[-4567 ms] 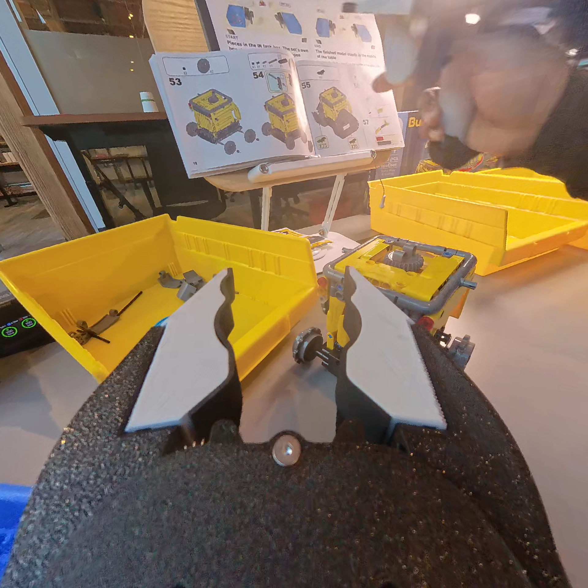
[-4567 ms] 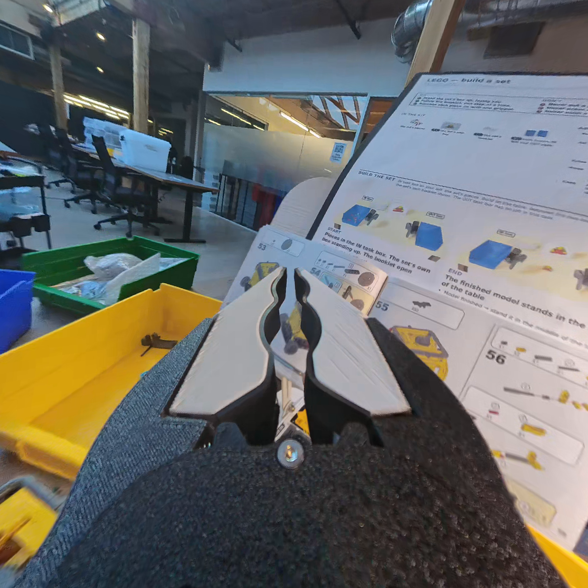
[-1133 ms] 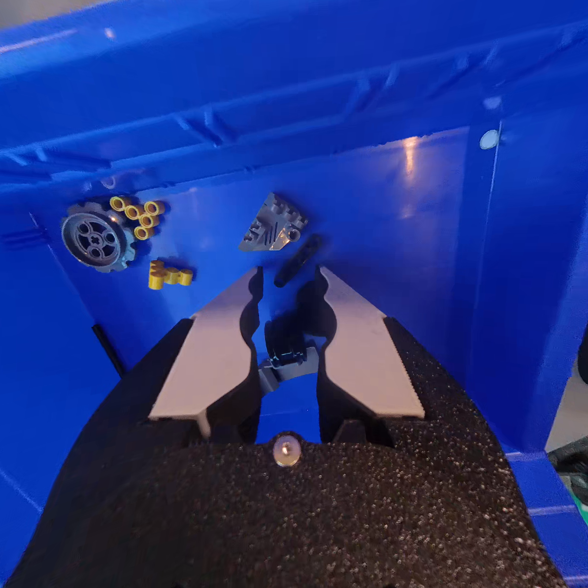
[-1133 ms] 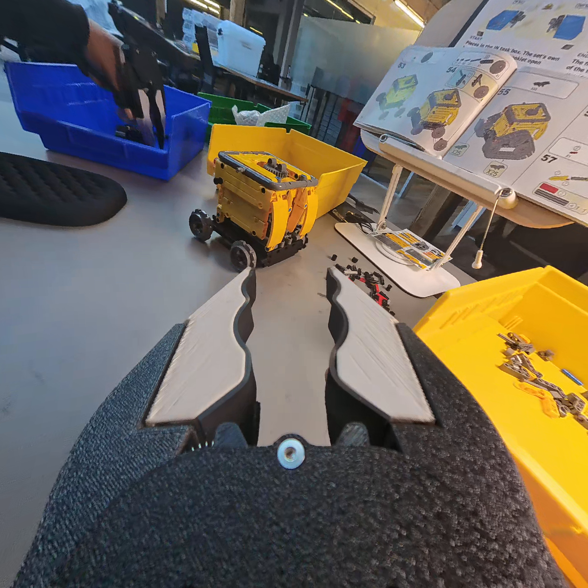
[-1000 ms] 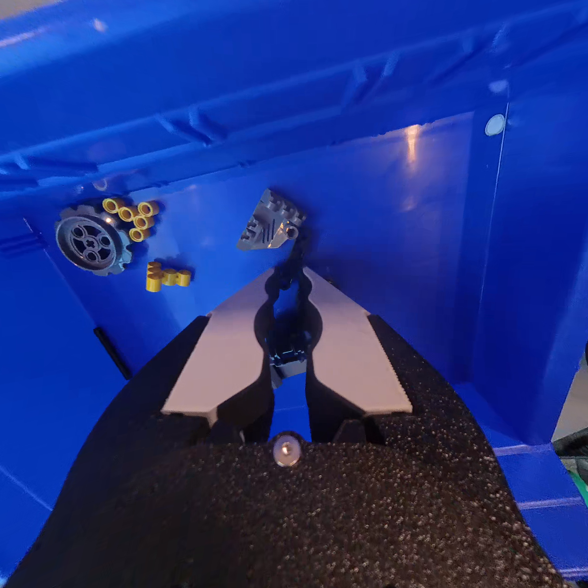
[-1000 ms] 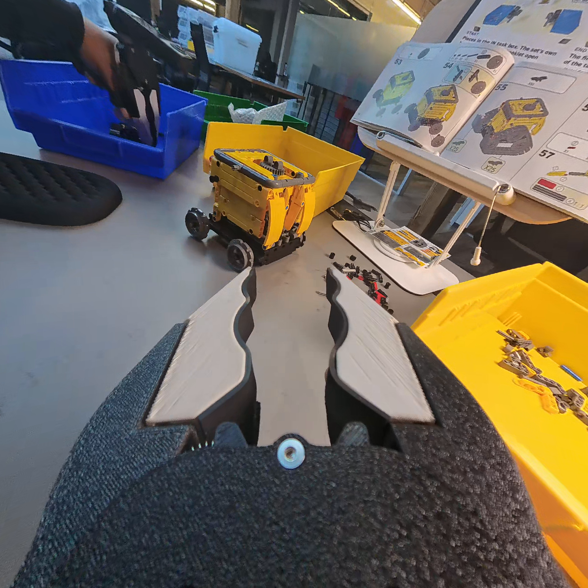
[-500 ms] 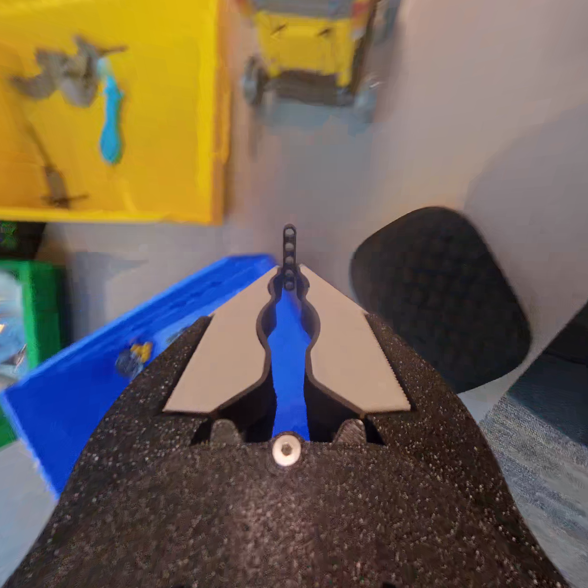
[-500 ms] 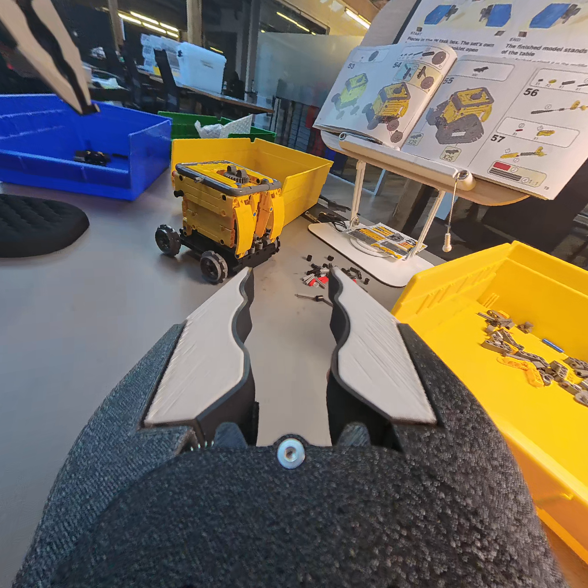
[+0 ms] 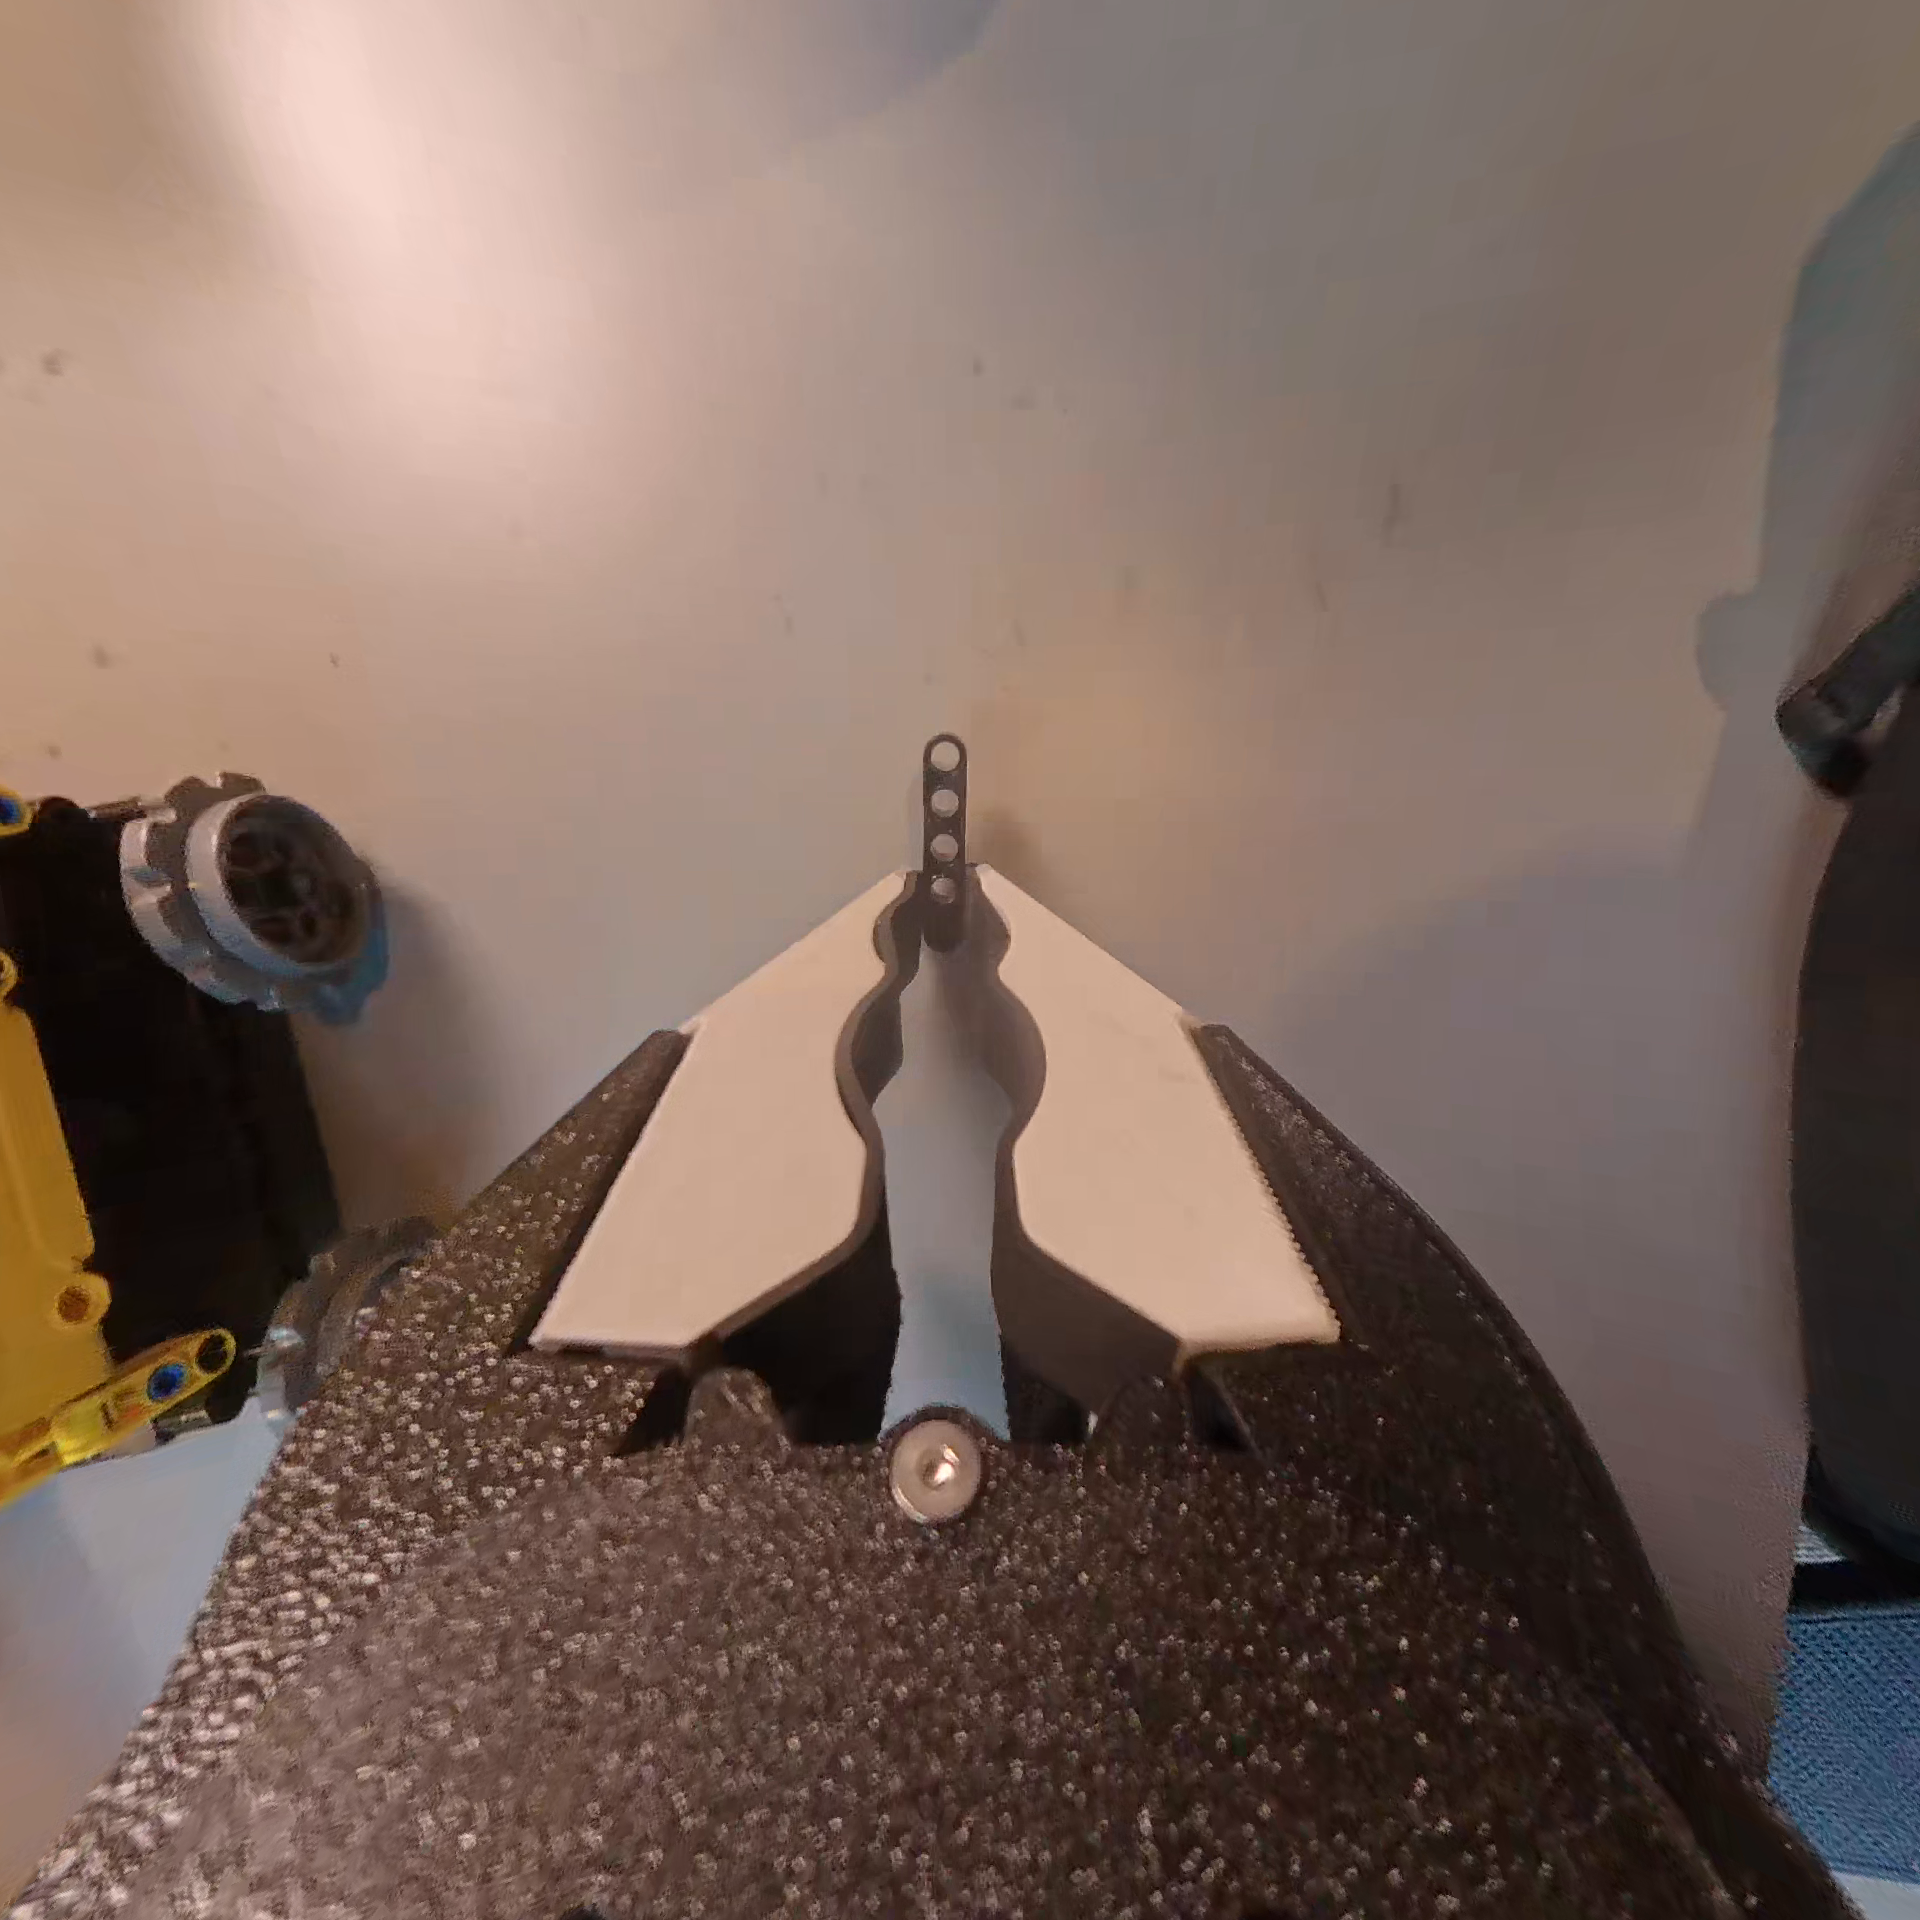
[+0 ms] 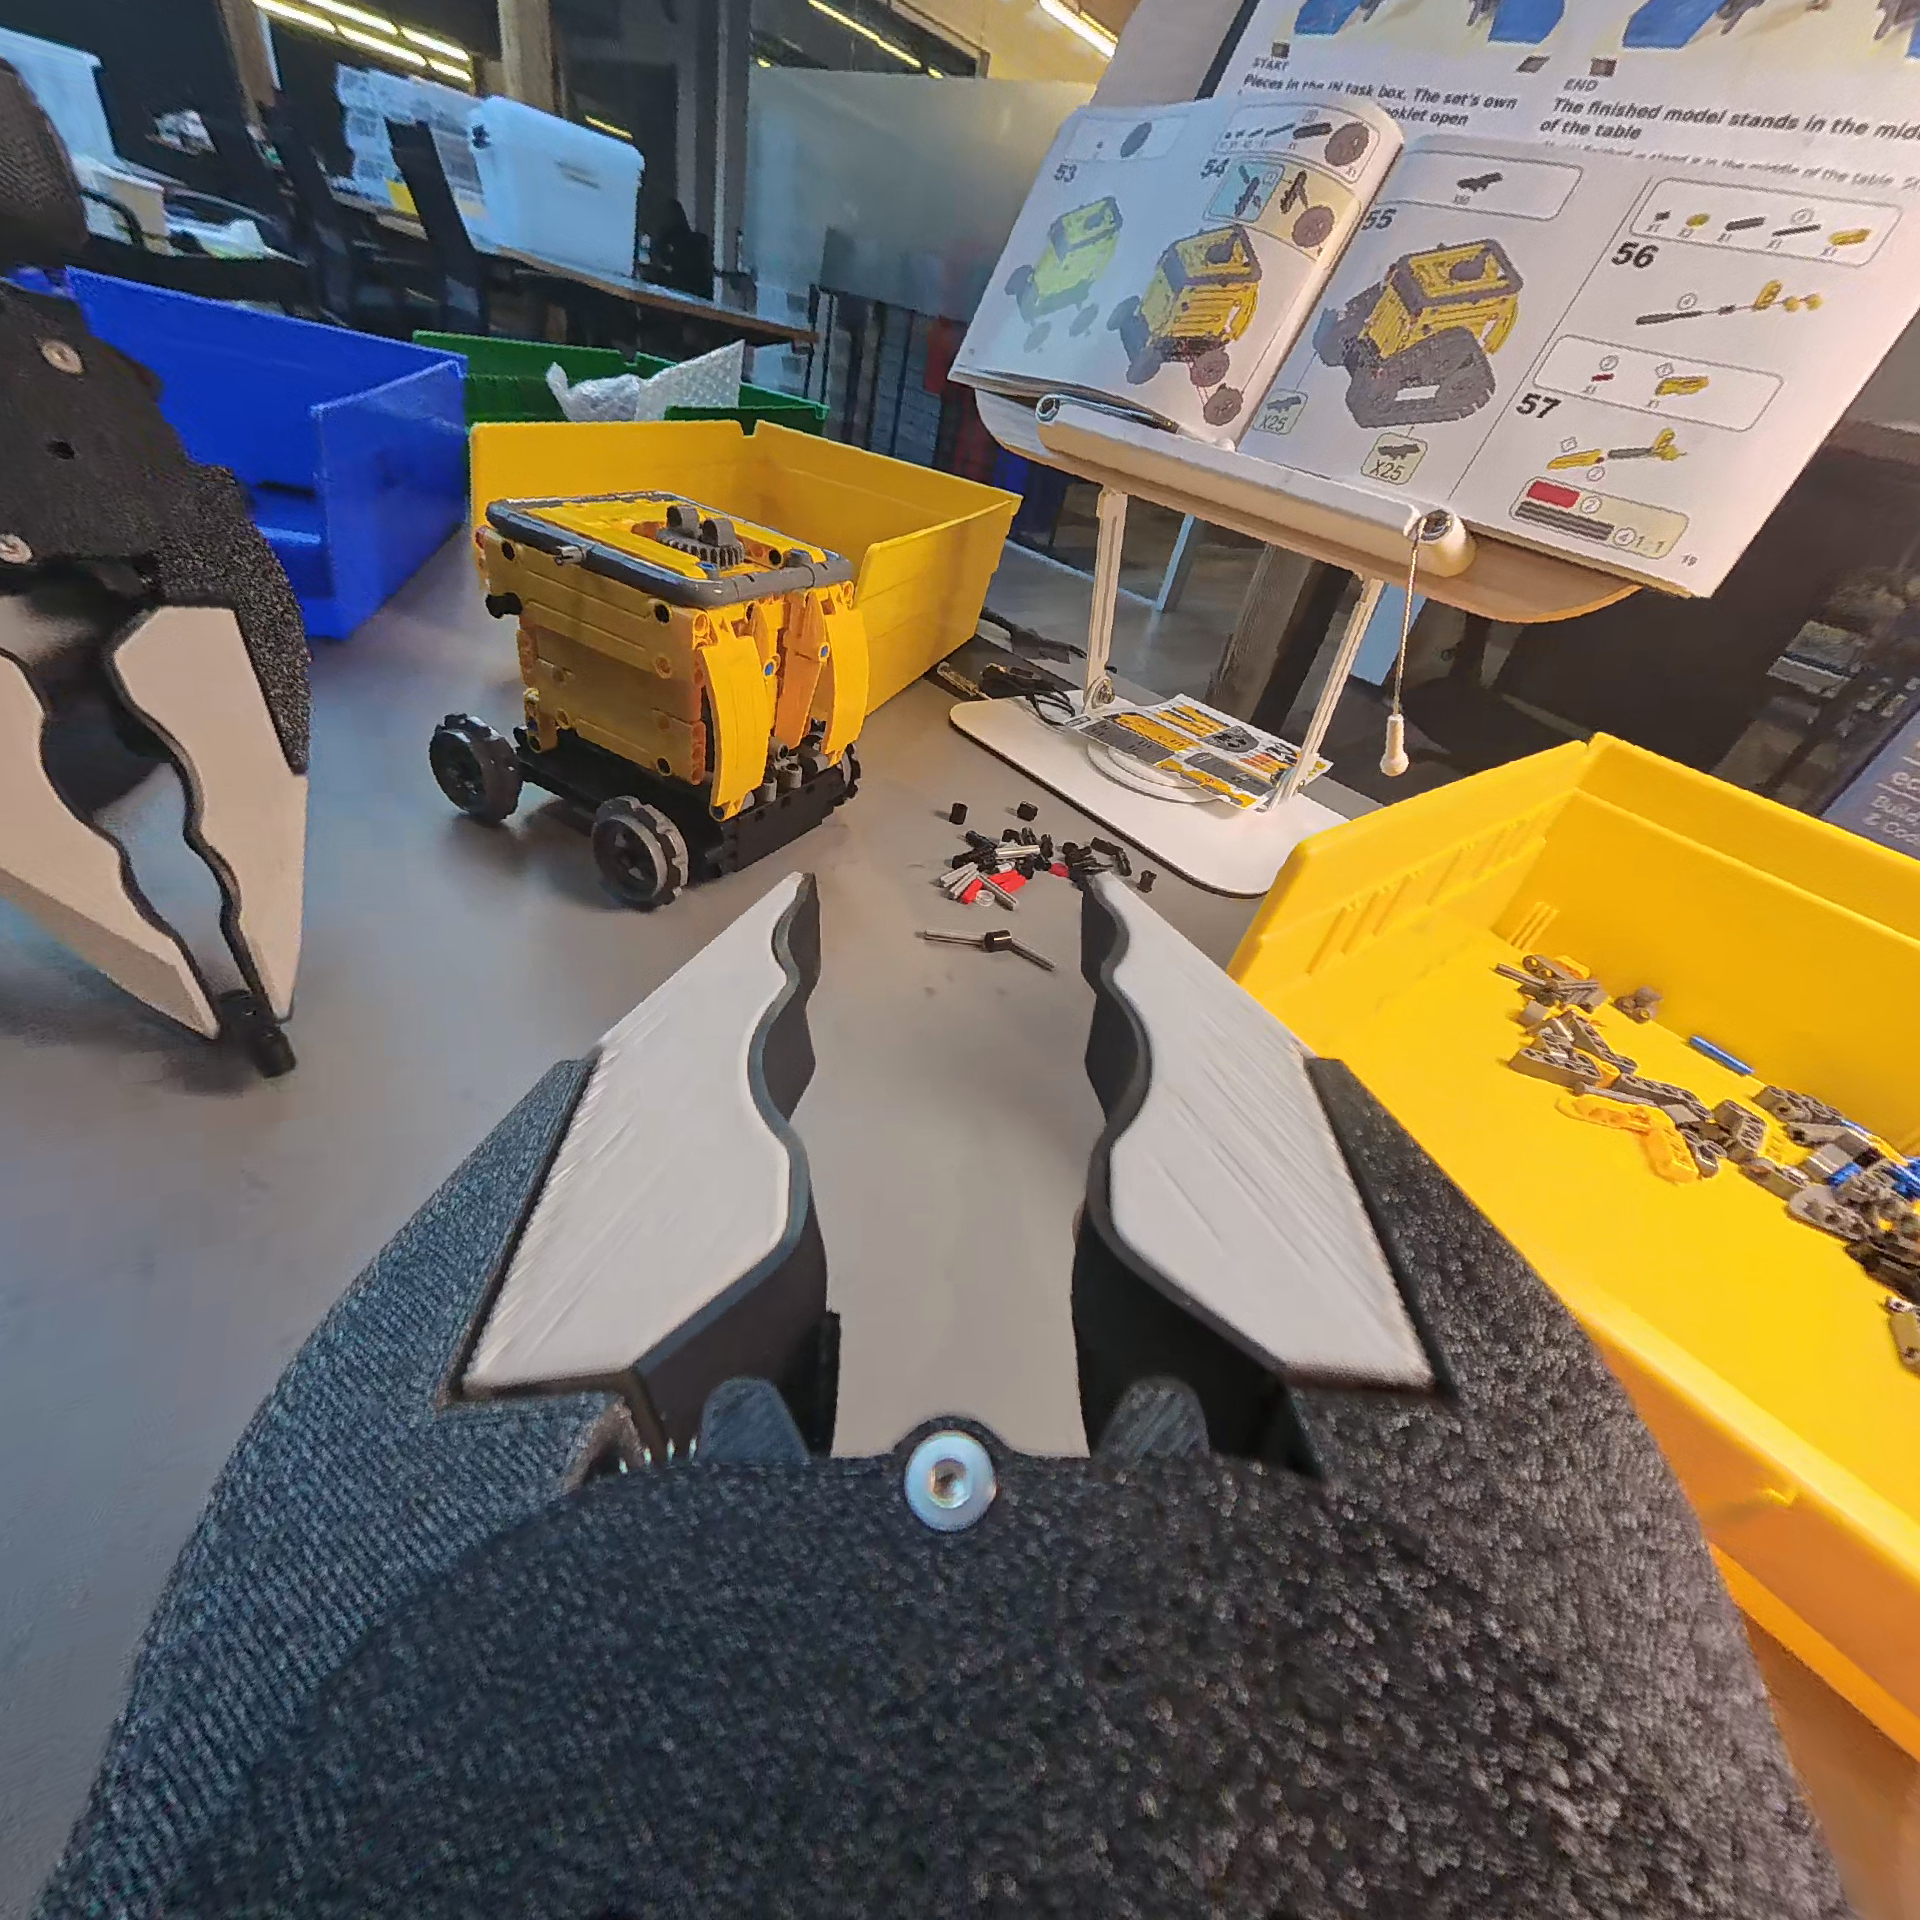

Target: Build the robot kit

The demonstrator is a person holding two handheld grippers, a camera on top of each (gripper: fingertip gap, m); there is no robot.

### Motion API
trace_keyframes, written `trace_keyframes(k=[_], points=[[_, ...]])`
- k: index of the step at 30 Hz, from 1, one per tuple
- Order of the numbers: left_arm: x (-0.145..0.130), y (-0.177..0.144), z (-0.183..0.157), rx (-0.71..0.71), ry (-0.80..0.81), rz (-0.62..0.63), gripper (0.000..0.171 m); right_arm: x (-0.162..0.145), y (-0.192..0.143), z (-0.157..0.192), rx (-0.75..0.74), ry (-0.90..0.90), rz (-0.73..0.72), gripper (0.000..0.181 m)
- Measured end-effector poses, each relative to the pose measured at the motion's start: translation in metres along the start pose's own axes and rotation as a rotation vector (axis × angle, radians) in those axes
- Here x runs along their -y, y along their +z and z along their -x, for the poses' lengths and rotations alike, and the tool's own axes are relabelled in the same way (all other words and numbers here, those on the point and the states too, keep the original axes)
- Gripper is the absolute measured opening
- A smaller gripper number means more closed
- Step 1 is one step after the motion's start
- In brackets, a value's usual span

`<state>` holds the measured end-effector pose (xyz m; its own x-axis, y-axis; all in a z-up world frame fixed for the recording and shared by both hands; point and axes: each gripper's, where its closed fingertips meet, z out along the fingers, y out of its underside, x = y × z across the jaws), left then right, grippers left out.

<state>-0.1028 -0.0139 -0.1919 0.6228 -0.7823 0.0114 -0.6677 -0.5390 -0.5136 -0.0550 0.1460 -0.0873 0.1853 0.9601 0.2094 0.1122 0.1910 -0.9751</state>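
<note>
My left gripper (image 9: 943,904) points down at the grey table (image 9: 1143,468) and is shut on a thin black beam (image 9: 945,821) with a row of holes, which sticks out past the tips. The right wrist view shows that gripper (image 10: 244,1023) at the left, with the beam's end (image 10: 272,1049) just above the table. The yellow and black wheeled model (image 10: 665,675) stands to its right; its grey wheel hub (image 9: 260,894) shows in the left wrist view. My right gripper (image 10: 945,914) is open and empty, low over the table.
A pile of small black, grey and red pins (image 10: 1029,852) and an axle piece (image 10: 987,943) lie ahead of my right gripper. A yellow bin (image 10: 1455,1299) of parts is at the right. Another yellow bin (image 10: 914,520), a blue bin (image 10: 343,447) and a booklet on a stand (image 10: 1403,312) are behind. Left tips to right tips: about 20 cm.
My left gripper shut on the black beam inside the blue bin, lifted it out and carried it over the table beside the model. My right gripper stayed open and drew back slightly.
</note>
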Motion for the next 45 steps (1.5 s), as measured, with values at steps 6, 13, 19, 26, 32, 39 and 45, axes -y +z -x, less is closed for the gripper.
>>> trace_keyframes(k=[6,13,19,26,32,39,45], points=[[0.001,0.001,0.002,-0.007,-0.019,-0.059,0.006,-0.002,0.004,0.003,0.007,-0.017,0.015,0.05],[0.04,-0.051,0.025,0.079,-0.095,-0.476,0.04,-0.005,0.007,0.005,0.002,-0.045,0.035,0.051],[0.042,-0.145,0.088,0.45,-0.208,-0.959,0.05,-0.002,0.015,0.008,0.0,-0.025,0.031,0.052],[-0.01,-0.177,0.125,0.678,-0.402,-1.072,0.081,0.0,0.033,0.011,-0.011,0.045,0.04,0.057],[-0.017,-0.17,0.133,0.673,-0.446,-1.04,0.083,-0.013,0.074,0.012,-0.018,0.062,0.172,0.029],[-0.015,-0.165,0.131,0.678,-0.418,-1.016,0.079,-0.032,0.153,-0.006,0.01,0.087,0.372,0.015],[-0.016,-0.167,0.131,0.675,-0.425,-1.028,0.074,-0.071,0.186,-0.015,0.047,0.066,0.596,0.007]])
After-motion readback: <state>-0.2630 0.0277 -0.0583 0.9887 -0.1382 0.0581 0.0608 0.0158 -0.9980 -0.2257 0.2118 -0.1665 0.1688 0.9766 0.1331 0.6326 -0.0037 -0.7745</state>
